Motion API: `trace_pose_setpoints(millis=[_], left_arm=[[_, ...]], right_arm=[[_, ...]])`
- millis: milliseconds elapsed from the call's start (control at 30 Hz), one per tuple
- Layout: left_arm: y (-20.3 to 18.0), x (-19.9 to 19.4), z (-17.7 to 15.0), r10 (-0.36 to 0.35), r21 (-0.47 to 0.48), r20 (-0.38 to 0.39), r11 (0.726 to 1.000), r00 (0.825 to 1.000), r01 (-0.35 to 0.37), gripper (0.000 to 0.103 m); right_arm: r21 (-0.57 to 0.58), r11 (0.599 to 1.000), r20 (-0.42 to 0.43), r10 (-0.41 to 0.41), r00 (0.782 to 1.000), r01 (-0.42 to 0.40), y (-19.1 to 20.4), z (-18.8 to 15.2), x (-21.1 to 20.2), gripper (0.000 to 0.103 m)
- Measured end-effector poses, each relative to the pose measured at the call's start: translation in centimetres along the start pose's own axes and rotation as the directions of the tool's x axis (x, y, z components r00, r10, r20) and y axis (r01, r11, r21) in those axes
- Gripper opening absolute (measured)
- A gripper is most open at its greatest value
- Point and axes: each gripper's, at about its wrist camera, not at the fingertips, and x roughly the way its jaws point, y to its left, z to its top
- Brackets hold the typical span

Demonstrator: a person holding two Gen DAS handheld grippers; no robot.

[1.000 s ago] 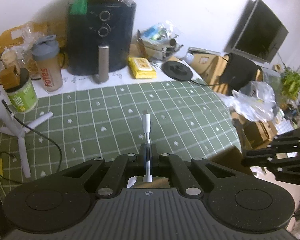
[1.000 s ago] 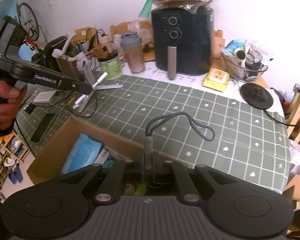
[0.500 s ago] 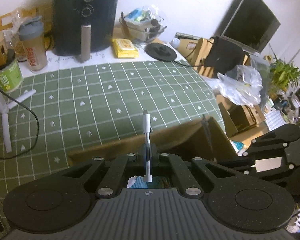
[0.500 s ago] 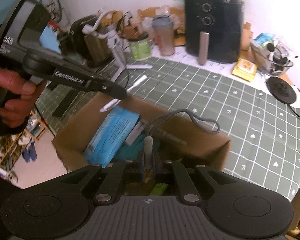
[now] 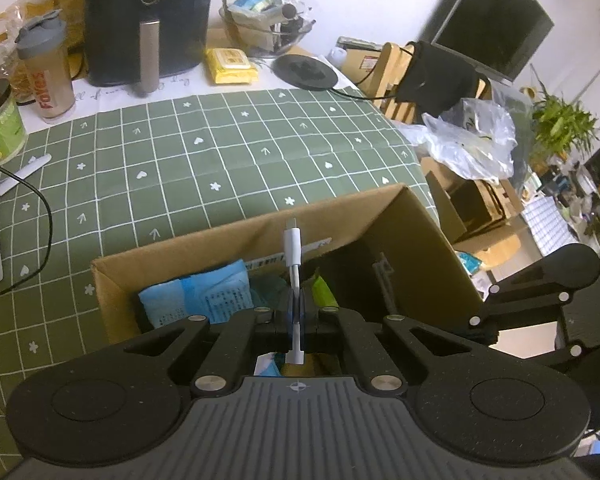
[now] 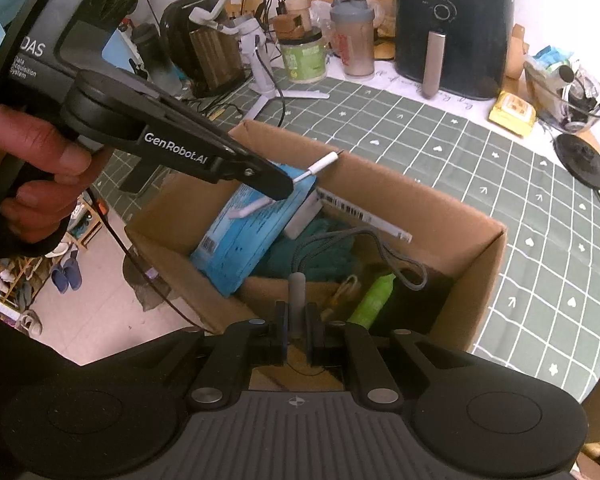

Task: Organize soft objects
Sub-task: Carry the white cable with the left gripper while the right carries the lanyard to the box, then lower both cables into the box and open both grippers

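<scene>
White adapter (image 5: 292,264) and grey cord (image 6: 296,292), pinched upright by left gripper (image 5: 296,312) and right gripper (image 6: 296,320), hang directly over the open cardboard box (image 6: 476,264).

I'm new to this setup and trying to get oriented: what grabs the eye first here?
An open cardboard box at the near edge of the green checked table, holding a blue packet. Above it, the left gripper pinches a short white adapter cable, and the right gripper holds a grey cord.
</scene>
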Motion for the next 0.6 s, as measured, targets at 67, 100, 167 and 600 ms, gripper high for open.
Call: trace_pose_setpoints(millis=[67,100,167,600], left_arm=[[-0.2,0.1,-0.1,-0.004,0.007,-0.005,1.000,1.000,0.004,0.003],[-0.2,0.2,-0.1,-0.005,0.009,-0.007,1.000,1.000,0.005,0.003],[-0.3,0.2,-0.3,-0.007,0.012,-0.009,1.000,1.000,0.007,0.003],[-0.1,-1.9,-0.5,0.096,0.045,0.040,0.994,0.995,-0.098,0.062]], right_arm=[[-0.001,1.000,-0.003,-0.006,1.000,0.006,0.1,-0.1,0.0,0.010],[0.001,1.000,-0.004,-0.008,1.000,0.008,0.0,-0.1,0.0,0.010],[0.005,1.000,-0.004,-0.015,1.000,0.015,-0.1,-0.2,0.0,0.010],[0.068,0.983,0.055,-0.175,0.983,0.171,0.2,0.2,-0.8,0.103]])
